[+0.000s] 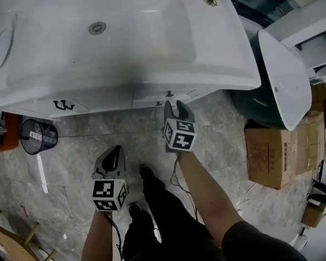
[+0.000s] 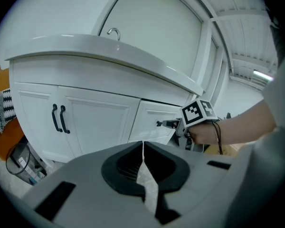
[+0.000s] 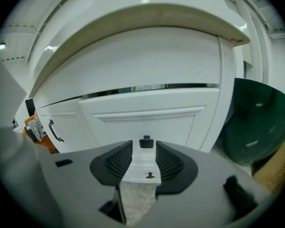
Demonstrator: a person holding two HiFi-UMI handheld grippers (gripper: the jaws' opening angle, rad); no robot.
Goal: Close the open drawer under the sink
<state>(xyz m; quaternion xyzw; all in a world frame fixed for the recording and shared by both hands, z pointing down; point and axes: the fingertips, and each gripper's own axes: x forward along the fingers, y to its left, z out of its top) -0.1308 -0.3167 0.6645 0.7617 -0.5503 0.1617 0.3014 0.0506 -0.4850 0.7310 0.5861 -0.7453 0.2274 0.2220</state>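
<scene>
The white drawer (image 1: 162,96) under the sink (image 1: 114,37) stands slightly ajar; in the right gripper view a dark gap runs along the top of its front panel (image 3: 147,118). Its small black knob (image 3: 146,143) lies straight ahead between the tips of my right gripper (image 3: 145,150), whose jaws stand open, and the pads do not press on it. From above, my right gripper (image 1: 175,106) is just below the knob (image 1: 169,94). My left gripper (image 1: 115,151) hangs lower and to the left over the floor, jaws together and empty (image 2: 143,148). It looks at the drawer (image 2: 154,118) and the right gripper (image 2: 173,124).
Two cabinet doors with black handles (image 1: 64,105) are left of the drawer. A wire bin (image 1: 38,136) stands on the tile floor at left. A dark green basin with a white top (image 1: 277,75) and cardboard boxes (image 1: 274,151) crowd the right side. A wooden chair (image 1: 11,243) is at bottom left.
</scene>
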